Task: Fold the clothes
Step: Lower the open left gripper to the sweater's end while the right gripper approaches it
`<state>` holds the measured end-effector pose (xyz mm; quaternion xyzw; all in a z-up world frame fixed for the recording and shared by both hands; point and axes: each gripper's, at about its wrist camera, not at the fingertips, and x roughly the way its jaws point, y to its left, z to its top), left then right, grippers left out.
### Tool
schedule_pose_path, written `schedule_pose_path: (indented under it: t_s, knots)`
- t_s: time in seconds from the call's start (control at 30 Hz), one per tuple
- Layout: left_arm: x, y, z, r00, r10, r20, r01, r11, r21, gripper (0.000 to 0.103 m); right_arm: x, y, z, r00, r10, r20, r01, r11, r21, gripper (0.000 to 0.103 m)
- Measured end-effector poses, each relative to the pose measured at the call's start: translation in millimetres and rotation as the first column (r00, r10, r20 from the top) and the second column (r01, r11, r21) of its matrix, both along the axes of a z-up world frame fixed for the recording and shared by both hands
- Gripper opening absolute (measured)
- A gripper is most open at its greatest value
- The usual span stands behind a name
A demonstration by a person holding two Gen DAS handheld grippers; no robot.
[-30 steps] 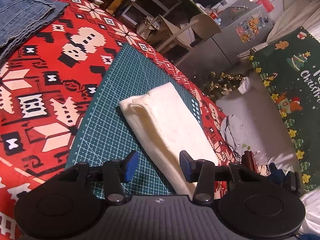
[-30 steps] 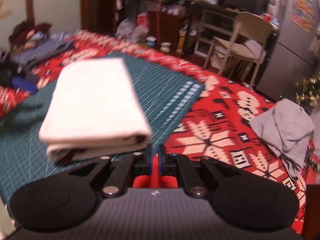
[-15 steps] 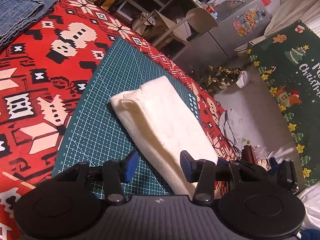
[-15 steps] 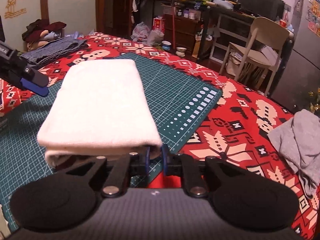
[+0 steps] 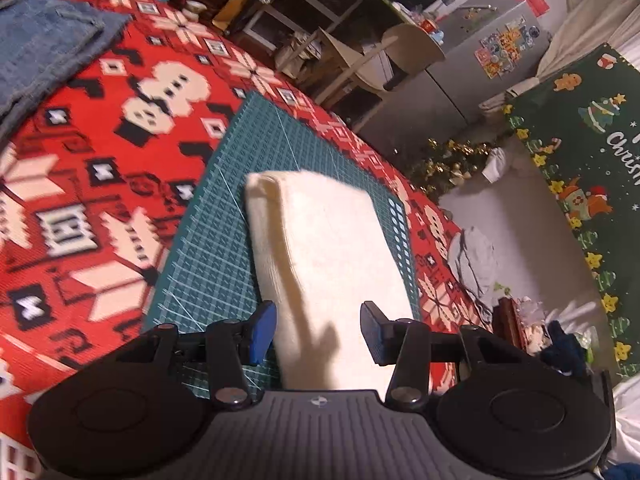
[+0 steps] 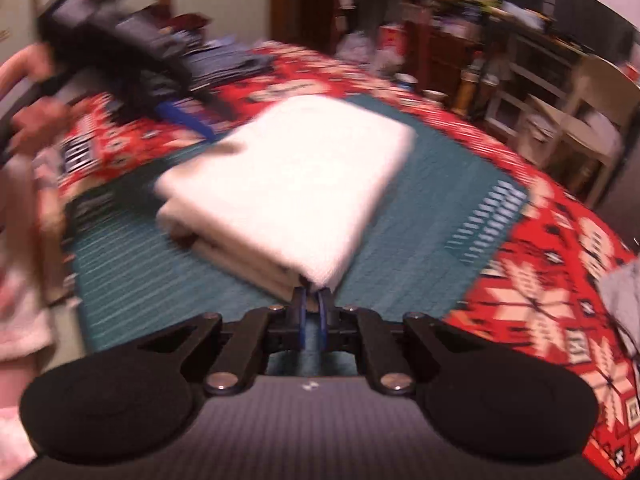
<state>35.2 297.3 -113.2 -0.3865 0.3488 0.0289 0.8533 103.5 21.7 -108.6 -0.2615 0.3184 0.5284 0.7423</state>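
While a folded white cloth lies on a green cutting mat, two handheld grippers work at its near edges.

Denim: folded jeans [image 5: 44, 40] rest at ten o'clock in the left wrist view, on the red patterned tablecloth [image 5: 100, 152], well apart from the mat.

Mat: the green cutting mat [image 5: 212, 248] lies on the tablecloth, its gridded face bare at nine o'clock of the cloth.

Cloth: the folded white cloth [image 5: 328, 264] sits on the mat, stacked layers showing along its left side; in the right wrist view [image 6: 292, 176] it fills the centre, blurred.

Left gripper: the left gripper [image 5: 316, 330] stands half spread at six o'clock, its blue pads [image 5: 262, 330] apart, with the cloth's near end between them; whether the pads touch it cannot be told.

Right gripper: the right gripper [image 6: 312, 306] has its jaws closing, nearly pressed together, tips just at the cloth's near corner; nothing visibly between them.

Grey garment: a crumpled grey garment [image 5: 474, 260] lies on the tablecloth at three o'clock.
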Motion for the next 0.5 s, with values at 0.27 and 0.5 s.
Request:
schedule_pose_path:
  t_s: [0.27, 0.5]
  knots:
    - [2.4, 11.8, 11.5, 0.999, -0.014, -0.051, 0.019, 0.994, 0.103, 0.047, -55.0, 33.0, 4.2, 0.990, 0.139, 0.014, -0.139, 0.990, -0.001, 0.007]
    - [0.0, 13.3, 1.0, 0.999, -0.037, -0.034, 0.039, 0.997, 0.066, 0.047, -26.1, -12.0, 27.2, 0.999, -0.039, -0.002, 0.039, 0.996, 0.082, 0.011]
